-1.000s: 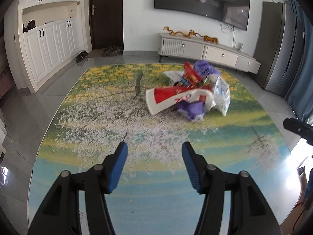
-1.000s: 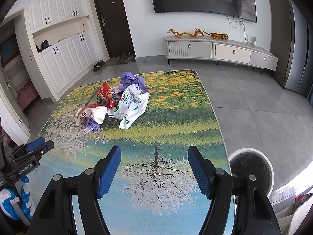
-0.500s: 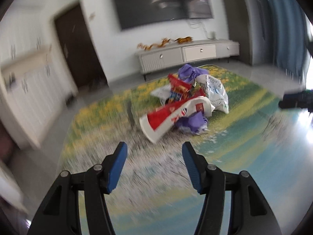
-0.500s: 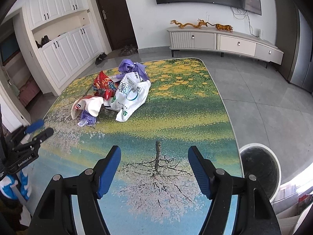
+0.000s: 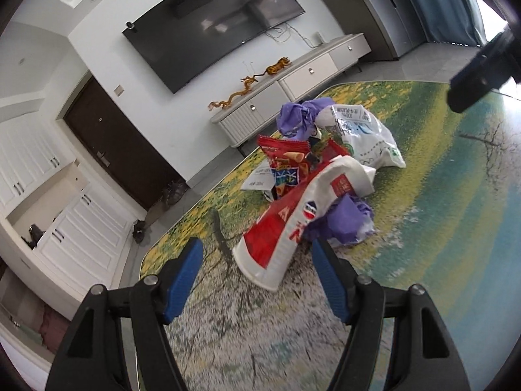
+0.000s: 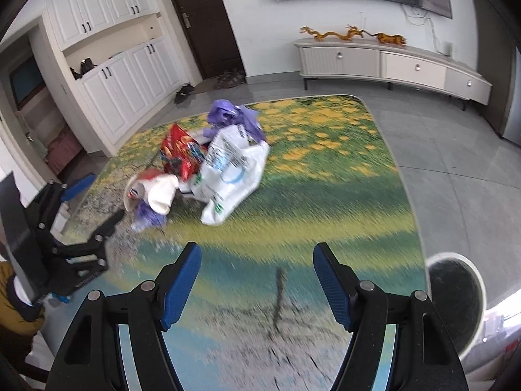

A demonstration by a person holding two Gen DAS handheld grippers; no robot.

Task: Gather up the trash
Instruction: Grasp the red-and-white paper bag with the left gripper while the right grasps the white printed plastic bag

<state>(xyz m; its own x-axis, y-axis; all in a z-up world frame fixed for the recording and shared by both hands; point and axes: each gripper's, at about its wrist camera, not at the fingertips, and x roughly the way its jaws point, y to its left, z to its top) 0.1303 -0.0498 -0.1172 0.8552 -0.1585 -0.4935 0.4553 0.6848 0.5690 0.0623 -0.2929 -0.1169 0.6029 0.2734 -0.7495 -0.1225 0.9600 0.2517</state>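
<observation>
A heap of trash lies on the table point(image 6: 342, 189) with the printed tree scene. In it are a crushed red and white paper cup point(image 5: 283, 228), a red snack packet point(image 5: 286, 163), purple bags point(image 5: 348, 221) and a white plastic bag point(image 5: 364, 137). My left gripper point(image 5: 257, 260) is rolled to one side. Its jaws are opening, and the cup's wide rim lies just ahead between the fingertips, untouched. My right gripper point(image 6: 257, 260) hangs open and empty over the table, well short of the white plastic bag point(image 6: 231, 176).
A round bin point(image 6: 456, 296) with a black liner stands on the floor by the table's right edge. Beyond the table are a low TV cabinet point(image 6: 390, 62), white cupboards point(image 6: 114, 91) and a dark door point(image 6: 202, 22). A person's sleeve point(image 6: 13, 312) shows at the left edge.
My left gripper rolled, came close to the red and white cup and spread its jaws wider. The right gripper moved closer to the heap and stayed open.
</observation>
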